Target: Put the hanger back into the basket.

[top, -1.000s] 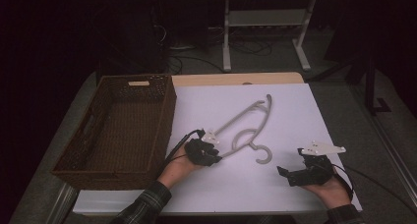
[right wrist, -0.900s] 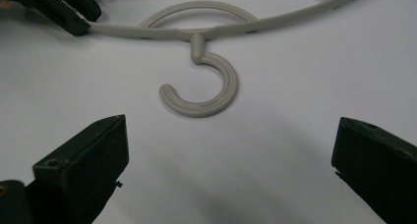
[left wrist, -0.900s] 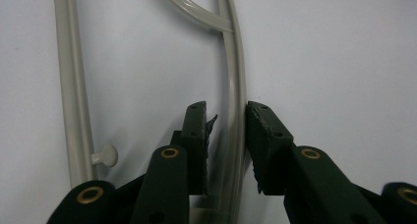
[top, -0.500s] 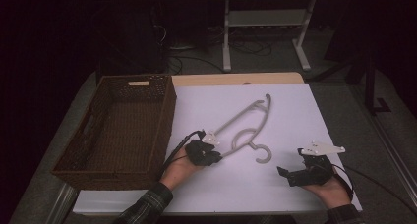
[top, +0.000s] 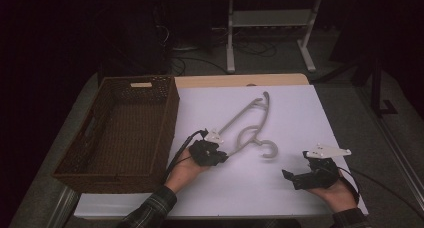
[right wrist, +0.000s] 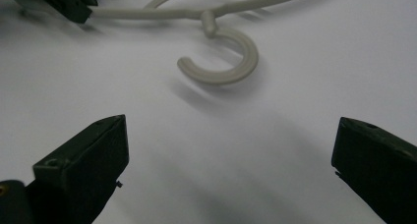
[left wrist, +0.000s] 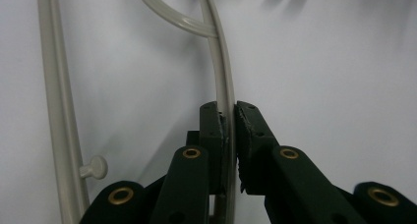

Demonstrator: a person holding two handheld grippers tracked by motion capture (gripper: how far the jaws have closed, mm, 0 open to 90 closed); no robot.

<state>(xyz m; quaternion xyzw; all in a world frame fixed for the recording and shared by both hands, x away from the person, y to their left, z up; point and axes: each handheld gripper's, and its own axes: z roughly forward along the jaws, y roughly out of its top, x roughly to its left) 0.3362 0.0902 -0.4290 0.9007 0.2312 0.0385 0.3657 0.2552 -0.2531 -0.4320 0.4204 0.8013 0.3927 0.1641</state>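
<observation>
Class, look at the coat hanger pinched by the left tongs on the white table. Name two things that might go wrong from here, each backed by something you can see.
1. The left tongs pinch only one thin arm of the hanger, near its end; lifted from there, it may swing or twist out of the grip.
2. The right tongs stand open with nothing between them, so the hook gets no support and might catch on the basket close beside it.

Table [top: 240, 81], wood edge at 12 o'clock. White sheet [top: 300, 123] covers it; wicker basket [top: 120, 130] at 9 o'clock; pale hanger [top: 245, 125] at centre.
</observation>
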